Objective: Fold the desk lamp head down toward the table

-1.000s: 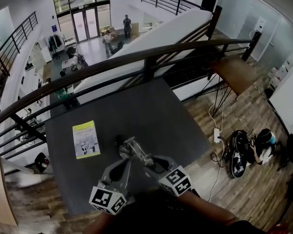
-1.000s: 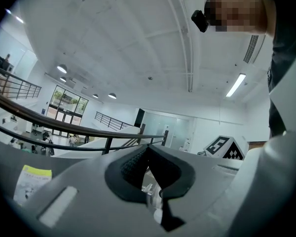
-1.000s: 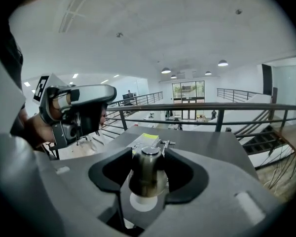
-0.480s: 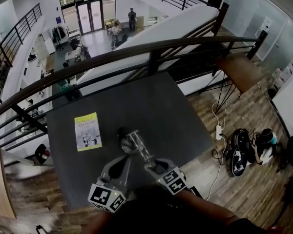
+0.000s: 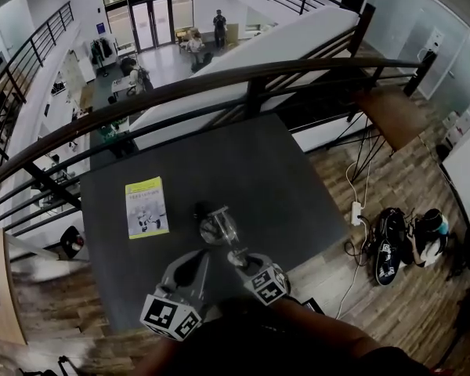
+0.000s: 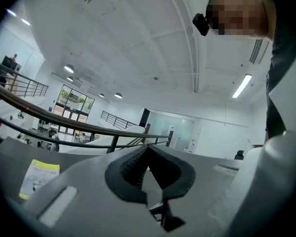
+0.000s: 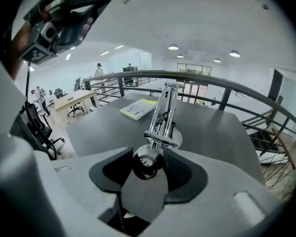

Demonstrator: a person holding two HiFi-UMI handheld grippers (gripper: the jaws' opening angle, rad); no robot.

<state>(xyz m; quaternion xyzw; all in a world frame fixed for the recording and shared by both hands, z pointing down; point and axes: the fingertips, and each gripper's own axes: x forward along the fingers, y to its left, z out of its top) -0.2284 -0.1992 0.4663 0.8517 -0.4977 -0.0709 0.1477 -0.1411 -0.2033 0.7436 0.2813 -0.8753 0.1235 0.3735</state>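
Note:
The chrome desk lamp (image 5: 219,229) stands near the front of the dark table (image 5: 251,171), its base (image 7: 176,134) on the tabletop. Its twin-rod arm (image 7: 164,110) slants from the base toward me. My right gripper (image 5: 243,258) is shut on the round lamp head (image 7: 147,168), and both pads touch its sides in the right gripper view. The left gripper (image 5: 192,263) hangs beside it at the table's front, level, its jaws shut with nothing between them (image 6: 148,149); it also shows high at the left of the right gripper view (image 7: 64,9).
A yellow-green booklet (image 5: 146,207) lies flat on the table, left of the lamp. A dark railing (image 5: 251,81) runs just beyond the table's far edge, with a drop to a lower floor behind. Bags and a power strip (image 5: 356,212) lie on the wooden floor at the right.
My right gripper has come down with the lamp head, and the lamp arm has folded lower and looks shorter from above. The left gripper has stayed put.

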